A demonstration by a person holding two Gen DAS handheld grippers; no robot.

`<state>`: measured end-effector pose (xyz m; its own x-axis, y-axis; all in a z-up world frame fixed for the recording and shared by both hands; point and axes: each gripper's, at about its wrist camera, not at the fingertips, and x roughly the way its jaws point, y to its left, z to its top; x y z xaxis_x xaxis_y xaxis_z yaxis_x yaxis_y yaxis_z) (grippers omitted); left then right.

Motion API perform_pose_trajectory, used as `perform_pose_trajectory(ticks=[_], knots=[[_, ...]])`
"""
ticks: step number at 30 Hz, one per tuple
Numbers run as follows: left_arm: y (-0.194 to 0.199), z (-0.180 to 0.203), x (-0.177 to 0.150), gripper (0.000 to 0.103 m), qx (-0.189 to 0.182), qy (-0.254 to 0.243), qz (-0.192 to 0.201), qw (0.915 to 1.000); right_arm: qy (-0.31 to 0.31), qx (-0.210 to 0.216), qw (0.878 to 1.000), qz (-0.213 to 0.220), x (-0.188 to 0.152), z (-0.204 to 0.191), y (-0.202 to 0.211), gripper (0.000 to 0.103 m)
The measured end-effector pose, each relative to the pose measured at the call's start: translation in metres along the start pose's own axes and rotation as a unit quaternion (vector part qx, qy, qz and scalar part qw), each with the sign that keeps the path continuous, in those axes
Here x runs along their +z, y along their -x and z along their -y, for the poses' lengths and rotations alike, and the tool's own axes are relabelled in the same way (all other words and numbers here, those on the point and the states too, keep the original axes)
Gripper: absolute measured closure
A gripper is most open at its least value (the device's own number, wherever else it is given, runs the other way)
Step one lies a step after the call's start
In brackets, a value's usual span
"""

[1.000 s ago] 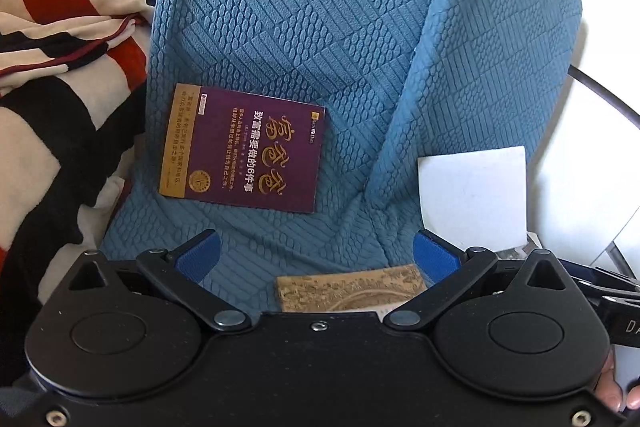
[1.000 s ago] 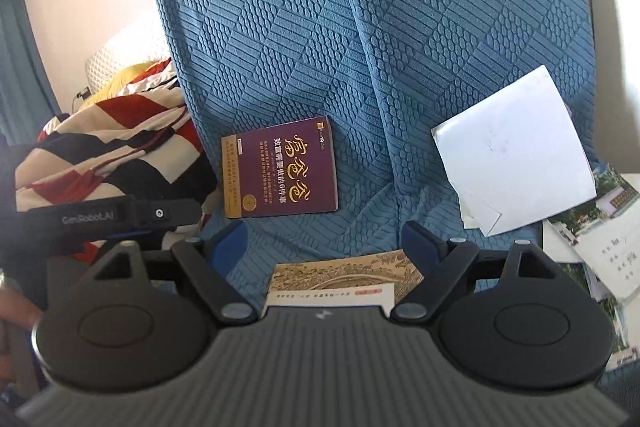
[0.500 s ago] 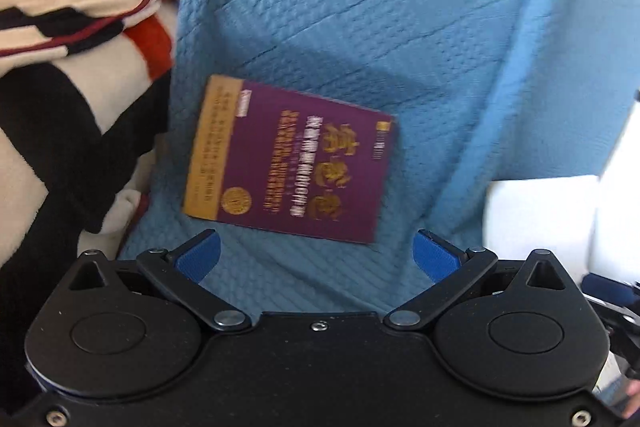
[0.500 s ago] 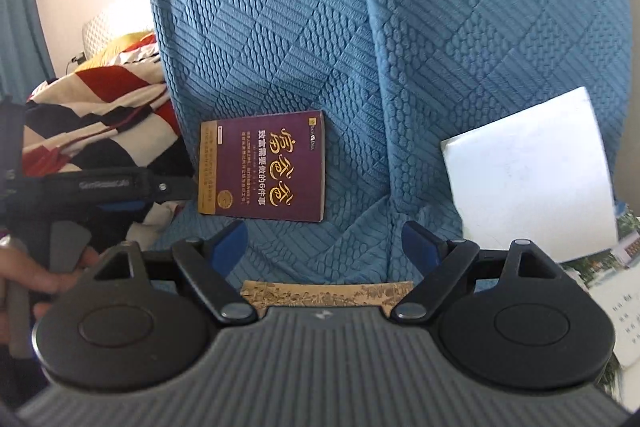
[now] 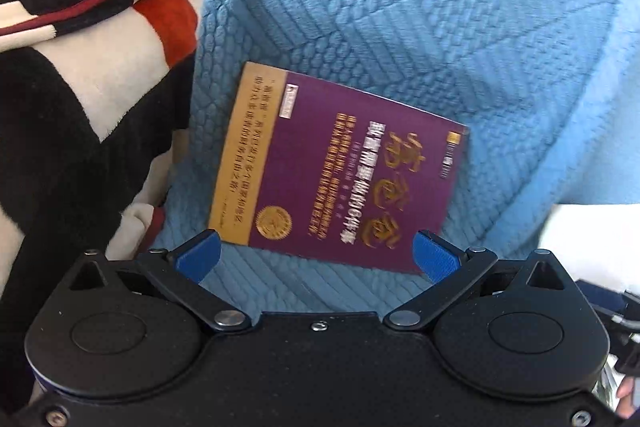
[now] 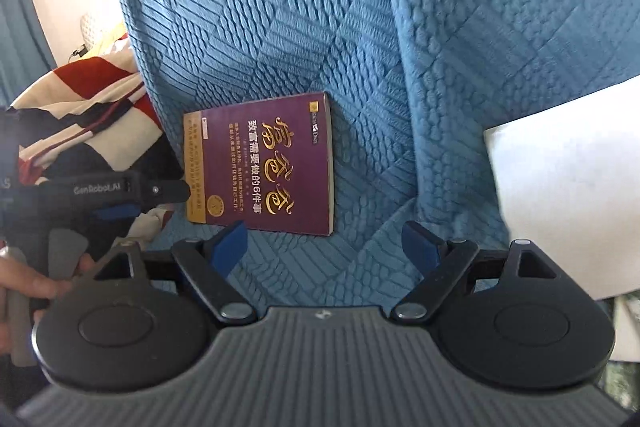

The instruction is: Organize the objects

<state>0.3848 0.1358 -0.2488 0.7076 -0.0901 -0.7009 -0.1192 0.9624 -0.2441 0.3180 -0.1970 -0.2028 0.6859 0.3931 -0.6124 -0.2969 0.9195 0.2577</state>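
Note:
A purple book [image 5: 336, 171] with a gold band and gold lettering lies on the blue quilted chair seat [image 5: 400, 27]. My left gripper [image 5: 316, 255] hovers just short of the book's near edge, jaws wide open and empty. In the right wrist view the same purple book [image 6: 264, 167] lies ahead and left of my right gripper [image 6: 324, 245], which is open with only blue fabric between its blue pads. The left gripper [image 6: 160, 195] shows at the left of that view beside the book, a hand [image 6: 24, 283] on its handle. A white sheet [image 6: 568, 195] rests at the right.
A striped red, black and cream blanket [image 5: 80, 67] is heaped left of the chair. The blue quilted cover [image 6: 440, 27] drapes the chair back. Printed papers [image 6: 624, 315] peek out at the right edge. A teal curtain [image 6: 16, 27] hangs at far left.
Both grippers have moved forward and down toward the chair seat. The purple book looms larger, and the tan booklet near the front edge has dropped out of both views.

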Motion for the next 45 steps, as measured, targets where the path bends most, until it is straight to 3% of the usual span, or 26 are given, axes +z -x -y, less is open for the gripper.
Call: perform_pose_trajectory(ticks=[7, 10, 22, 29, 33, 37, 45], knots=[[-0.04, -0.008, 0.021, 0.001, 0.035, -0.029, -0.026, 0.9986, 0.033, 0.015, 0.999, -0.019, 0.006, -0.008, -0.046, 0.018], [-0.057, -0.019, 0.029, 0.001, 0.041, -0.015, -0.035, 0.9984, 0.034, 0.023, 0.999, -0.033, 0.007, -0.008, -0.069, 0.018], [-0.109, -0.037, 0.045, 0.0, 0.026, -0.017, -0.061, 0.9976, 0.032, 0.06, 0.997, -0.049, 0.016, -0.007, -0.138, 0.018], [-0.117, -0.037, 0.043, 0.001, -0.011, -0.011, -0.07, 0.9974, -0.009, 0.078, 0.995, -0.056, 0.018, 0.001, -0.158, 0.018], [-0.119, -0.039, 0.041, 0.003, -0.01, -0.01, -0.073, 0.9972, -0.016, 0.071, 0.996, -0.061, 0.014, 0.011, -0.163, 0.028], [-0.117, -0.037, 0.042, 0.008, -0.011, -0.011, -0.075, 0.9971, -0.041, 0.084, 0.994, -0.061, 0.013, 0.019, -0.166, 0.031], [-0.089, -0.039, 0.044, 0.011, -0.008, -0.003, -0.078, 0.9969, -0.051, 0.128, 0.988, -0.072, 0.021, 0.016, -0.165, 0.03]])
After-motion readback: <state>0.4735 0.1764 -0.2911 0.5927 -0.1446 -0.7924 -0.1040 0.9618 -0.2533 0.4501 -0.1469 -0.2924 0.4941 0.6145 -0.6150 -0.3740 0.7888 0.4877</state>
